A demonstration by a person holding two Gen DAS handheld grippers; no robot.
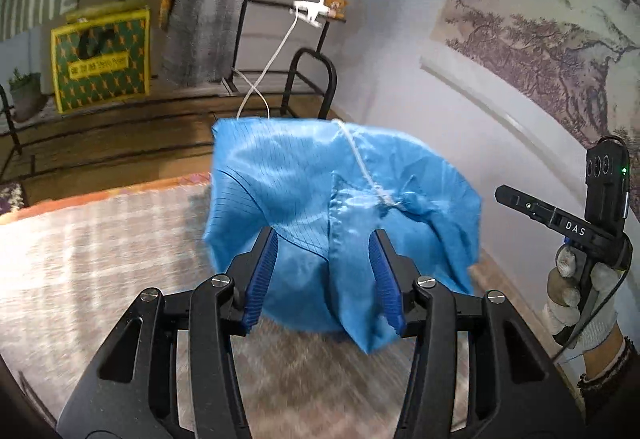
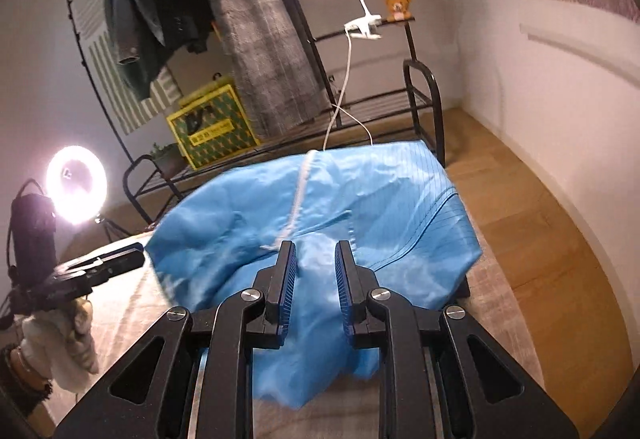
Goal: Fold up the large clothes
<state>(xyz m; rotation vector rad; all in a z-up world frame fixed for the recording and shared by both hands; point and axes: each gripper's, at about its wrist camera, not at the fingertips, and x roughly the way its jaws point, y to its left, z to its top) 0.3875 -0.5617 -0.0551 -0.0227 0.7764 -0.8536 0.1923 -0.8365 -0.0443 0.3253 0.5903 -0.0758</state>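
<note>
Firstly, left wrist view. Left gripper (image 1: 324,259): jaws spread wide, blue pads clear of one another, cloth lying between and beyond them; whether a pad touches the cloth cannot be told, and nothing is pinched. Blue garment (image 1: 320,191): bunched, billowing, blurred, raised above the pale mat (image 1: 100,239), white zipper (image 1: 368,171) running down its front. Right gripper (image 1: 560,223): seen side-on at the frame's right edge, held in a gloved hand (image 1: 576,299), well apart from the cloth in this view; jaw state not legible here.

Right wrist view. Right gripper (image 2: 316,271): jaws parted with a plain gap, garment (image 2: 320,199) spread in front of and under the fingers, no fold clamped. Left gripper (image 2: 104,267): at the left edge, just beside the cloth's near edge. Clothes rack (image 2: 360,111) with hanging coats, lamp and ring light behind; wooden floor (image 2: 540,219) to the right.

Step in hand, by judgement: the garment is loose between grips, being laid out or re-gripped; no neat fold shows yet. Next move calls for each gripper to close on a distinct edge or corner, then draw the cloth flat on the mat before folding.
</note>
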